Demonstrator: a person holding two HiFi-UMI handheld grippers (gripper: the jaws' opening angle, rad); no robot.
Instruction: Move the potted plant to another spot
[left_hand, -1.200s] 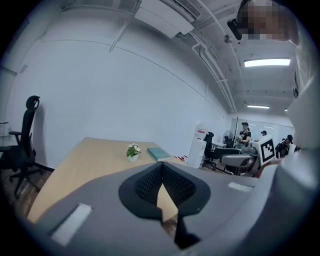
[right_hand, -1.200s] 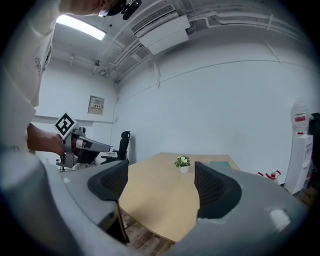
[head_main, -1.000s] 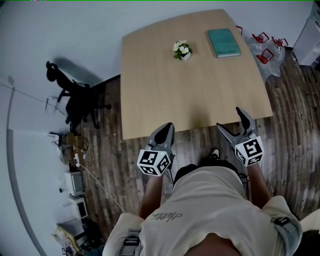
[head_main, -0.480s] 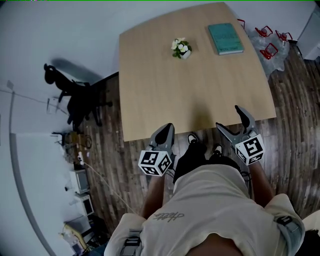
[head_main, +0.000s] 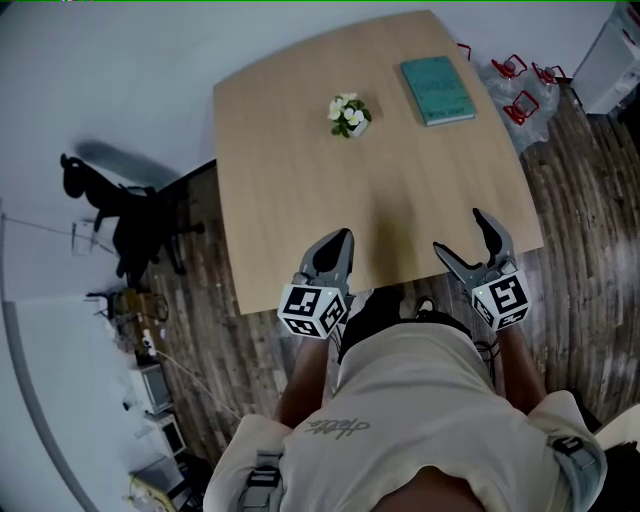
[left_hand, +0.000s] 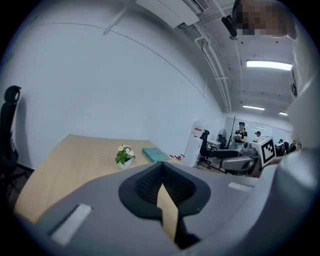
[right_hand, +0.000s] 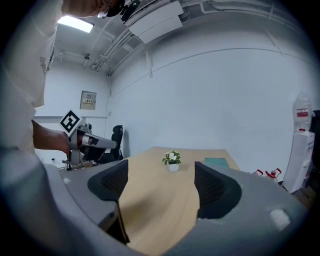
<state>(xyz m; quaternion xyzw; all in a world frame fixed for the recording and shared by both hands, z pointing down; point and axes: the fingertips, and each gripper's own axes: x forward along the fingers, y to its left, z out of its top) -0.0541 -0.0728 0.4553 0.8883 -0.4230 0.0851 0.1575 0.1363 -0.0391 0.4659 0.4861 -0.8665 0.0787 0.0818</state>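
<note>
A small potted plant (head_main: 347, 115) with white flowers in a white pot stands on the far half of the light wooden table (head_main: 290, 190); it also shows in the left gripper view (left_hand: 124, 155) and the right gripper view (right_hand: 172, 160). My left gripper (head_main: 336, 243) hangs shut and empty over the table's near edge. To its right, my right gripper (head_main: 466, 240) is open with nothing between its pads. Both are far short of the plant. The left gripper (left_hand: 162, 172) and right gripper (right_hand: 160, 185) point toward it.
A teal book (head_main: 437, 90) lies right of the plant. A black office chair (head_main: 120, 210) stands left of the table. Red-handled items in clear plastic (head_main: 520, 95) lie on the floor at the far right beside a white cabinet (head_main: 612, 55). Clutter and cables (head_main: 150, 350) sit at the left.
The person has stepped closer: both grippers now reach over the table's near edge, and the table has shifted left in the head view. The plant and book have not moved.
</note>
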